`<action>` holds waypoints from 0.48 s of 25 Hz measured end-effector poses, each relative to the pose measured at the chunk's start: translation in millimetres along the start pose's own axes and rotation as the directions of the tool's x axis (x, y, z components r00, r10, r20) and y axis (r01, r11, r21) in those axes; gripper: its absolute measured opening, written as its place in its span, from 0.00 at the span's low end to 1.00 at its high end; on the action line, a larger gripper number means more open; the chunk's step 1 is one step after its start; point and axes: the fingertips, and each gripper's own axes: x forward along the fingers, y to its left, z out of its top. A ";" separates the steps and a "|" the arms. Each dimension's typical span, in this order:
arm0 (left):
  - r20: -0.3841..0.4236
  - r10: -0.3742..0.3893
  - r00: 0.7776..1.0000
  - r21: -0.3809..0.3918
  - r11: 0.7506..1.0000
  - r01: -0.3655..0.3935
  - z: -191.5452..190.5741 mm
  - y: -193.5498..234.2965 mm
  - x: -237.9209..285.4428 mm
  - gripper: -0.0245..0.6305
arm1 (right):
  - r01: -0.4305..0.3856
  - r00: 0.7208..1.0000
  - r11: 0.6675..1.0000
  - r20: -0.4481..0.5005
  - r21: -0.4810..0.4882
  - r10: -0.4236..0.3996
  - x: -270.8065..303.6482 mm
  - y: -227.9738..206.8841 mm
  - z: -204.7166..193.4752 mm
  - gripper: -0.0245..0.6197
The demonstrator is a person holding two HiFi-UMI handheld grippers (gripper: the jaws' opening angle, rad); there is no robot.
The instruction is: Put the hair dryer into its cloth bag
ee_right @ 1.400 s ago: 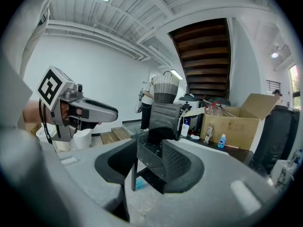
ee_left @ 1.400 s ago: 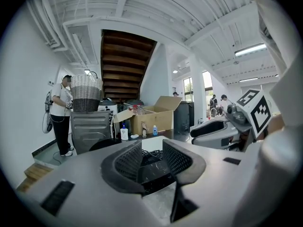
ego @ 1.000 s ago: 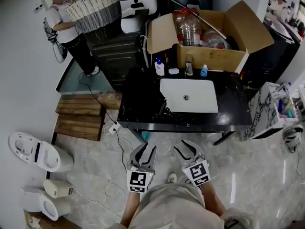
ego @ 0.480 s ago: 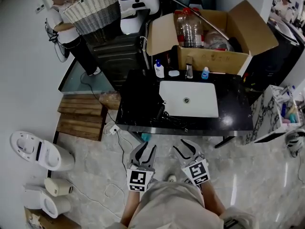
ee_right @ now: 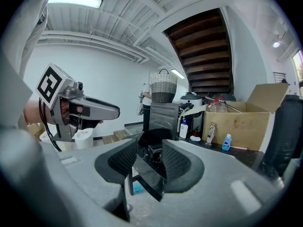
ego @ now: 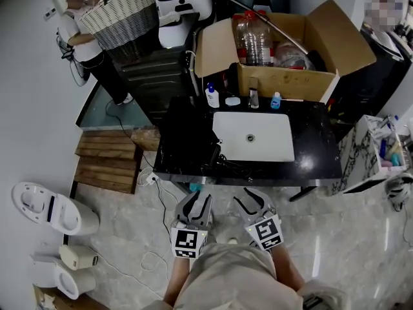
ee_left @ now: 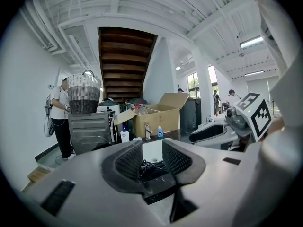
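Bathroom-mockup corner, glossy tiled floor (ego: 348, 237). Black counter (ego: 316, 154) stood dead ahead with a white sink (ego: 253, 136) set in it. Hair dryer (ego: 215, 152) lay on the counter at the sink's left edge, dark, with its cord (ego: 237, 165) tangled along the front edge beside it. Couldn't pick the cloth bag out against the black top.

Left gripper (ego: 199, 197) and right gripper (ego: 245, 197) were side by side over the floor, short of the counter's front edge and well apart from the dryer. Left jaws stood apart with nothing between them and had just eased in slightly. Right jaws were also apart and empty, aimed at the counter's near corner.

Behind the counter: open cardboard box (ego: 284, 76) with bottles inside. Far left, a person (ego: 80, 34) held a wicker basket (ego: 119, 18). Toilet (ego: 51, 205) on the floor at left.
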 end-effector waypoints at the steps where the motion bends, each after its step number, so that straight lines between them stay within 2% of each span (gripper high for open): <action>1: 0.002 -0.004 1.000 0.000 1.000 0.004 0.3 1.1 2.6 0.24 | 0.006 1.000 1.000 0.000 0.010 -0.006 1.8 -1.1 0.8 0.30; 12: 0.017 -0.039 0.999 -0.010 0.999 0.040 3.9 41.7 38.7 0.24 | 0.046 0.999 0.999 -0.018 0.001 -0.046 44.8 -16.8 11.3 0.30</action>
